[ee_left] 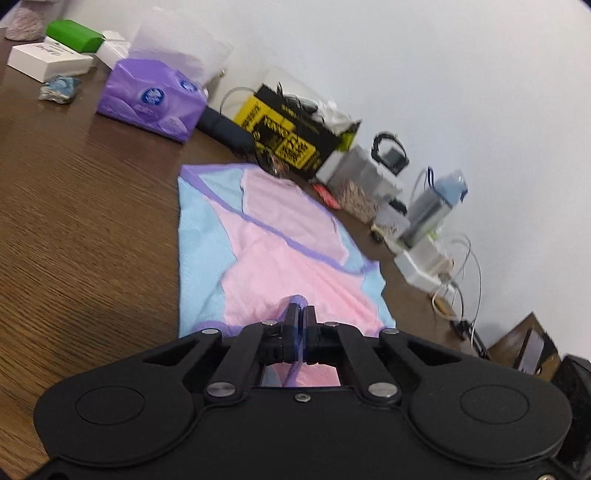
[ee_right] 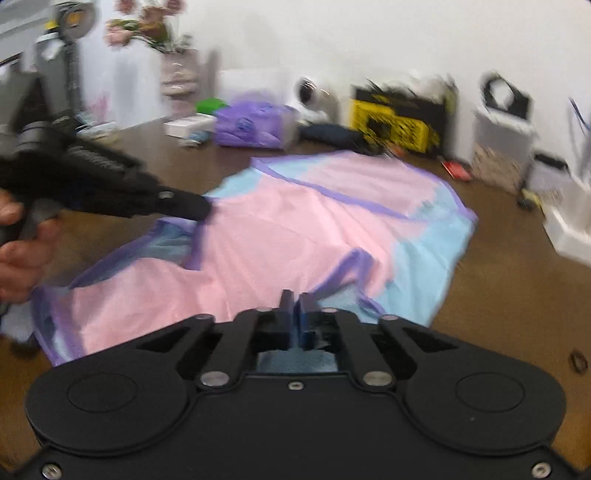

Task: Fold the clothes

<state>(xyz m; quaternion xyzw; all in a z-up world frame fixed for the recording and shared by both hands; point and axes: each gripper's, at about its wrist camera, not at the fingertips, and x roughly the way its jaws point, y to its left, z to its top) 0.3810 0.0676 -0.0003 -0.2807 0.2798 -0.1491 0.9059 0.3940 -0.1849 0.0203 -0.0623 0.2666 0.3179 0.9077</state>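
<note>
Left claw (ee_left: 301, 310) is pinched tight on a purple-trimmed edge of the shirt (ee_left: 280, 258), the cloth pulled up into a small peak between its closed jaws. Right claw (ee_right: 295, 299) is likewise clamped on the shirt's near hem, where a purple band and a strip of blue cloth rise into its jaws. From the right wrist view the left claw comes in from the left side with a person's hand (ee_right: 18, 243) around its handle, its tip on the shirt's left edge.

That shirt is pink with light blue side panels and purple trim. It lies spread on the brown wooden counter (ee_left: 81, 206), partly folded, its far end near the clutter along the wall. At the counter's back edge sit a purple tissue pack (ee_left: 151, 99), a yellow and black box (ee_left: 295, 129), a white box (ee_left: 48, 61) and a green block (ee_left: 74, 35). Both views are blurred.
</note>
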